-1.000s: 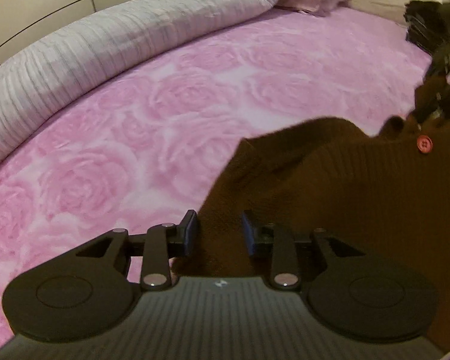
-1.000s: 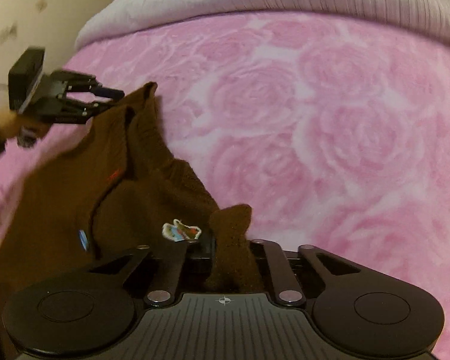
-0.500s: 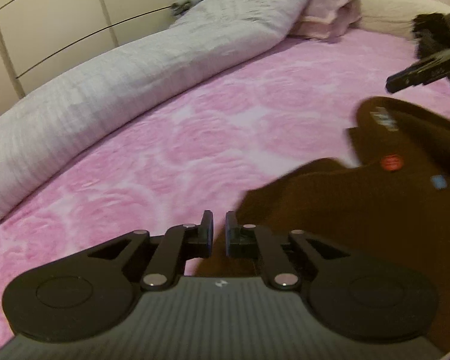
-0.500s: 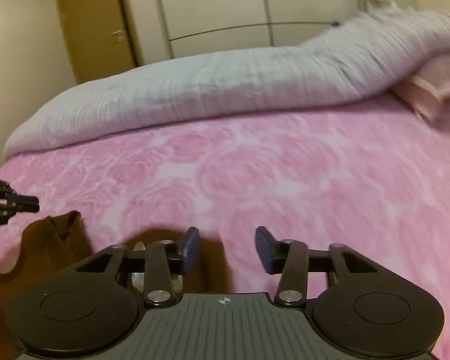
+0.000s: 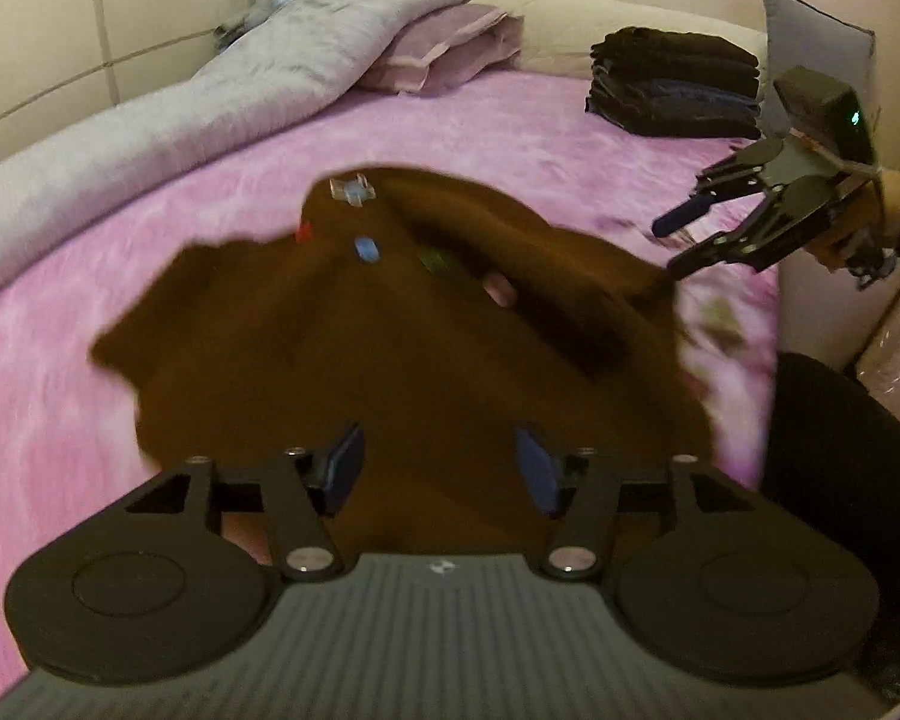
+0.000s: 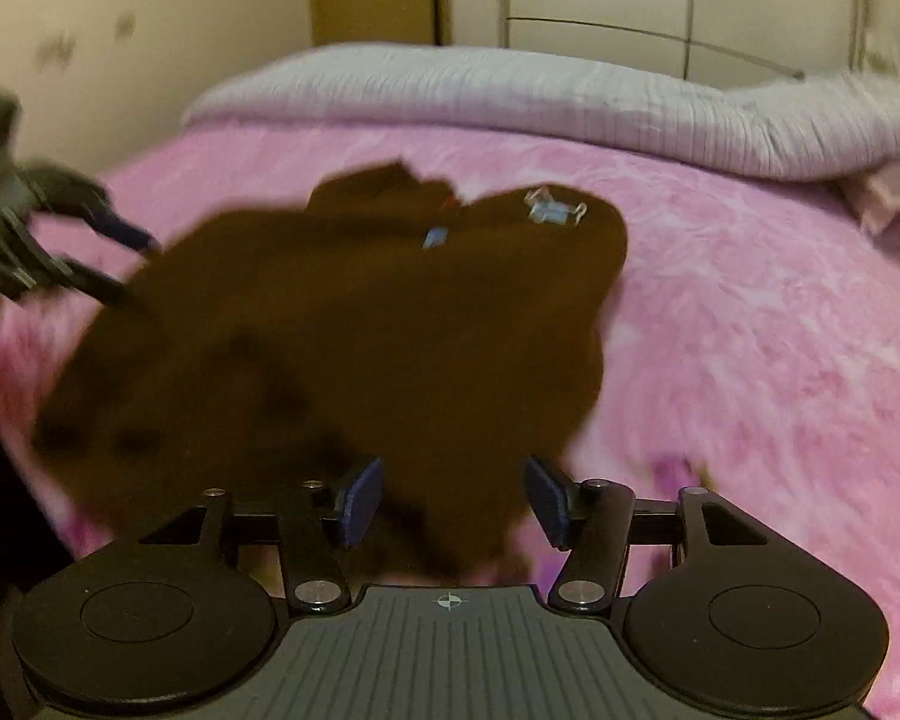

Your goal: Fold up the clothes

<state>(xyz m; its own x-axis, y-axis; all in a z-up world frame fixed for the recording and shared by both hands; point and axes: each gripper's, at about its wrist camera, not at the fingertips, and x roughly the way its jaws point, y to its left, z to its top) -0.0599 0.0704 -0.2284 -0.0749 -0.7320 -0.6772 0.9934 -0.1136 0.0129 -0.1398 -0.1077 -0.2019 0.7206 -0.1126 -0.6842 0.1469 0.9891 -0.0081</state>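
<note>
- The left gripper (image 5: pixel 438 468) has its jaws spread wide with nothing between the blue pads (image 5: pixel 347 467); brown knit shows in the gap beneath them.
- The right gripper (image 6: pixel 453 501) is likewise wide open and holds nothing, and its own view looks down over the near edge of the garment.
- In the left wrist view the right gripper (image 5: pixel 675 243) hangs beside the far right corner of the cloth, fingers apart.
- The brown cardigan (image 5: pixel 402 348) lies loosely heaped on the pink rose-patterned bedspread (image 5: pixel 60 420), blurred, with small coloured buttons (image 5: pixel 366 249) on its upper side.
- A grey duvet (image 5: pixel 150 120) is rolled along the far edge of the bed.
- A stack of folded dark clothes (image 5: pixel 675 90) sits near the headboard, well apart from the cardigan.
</note>
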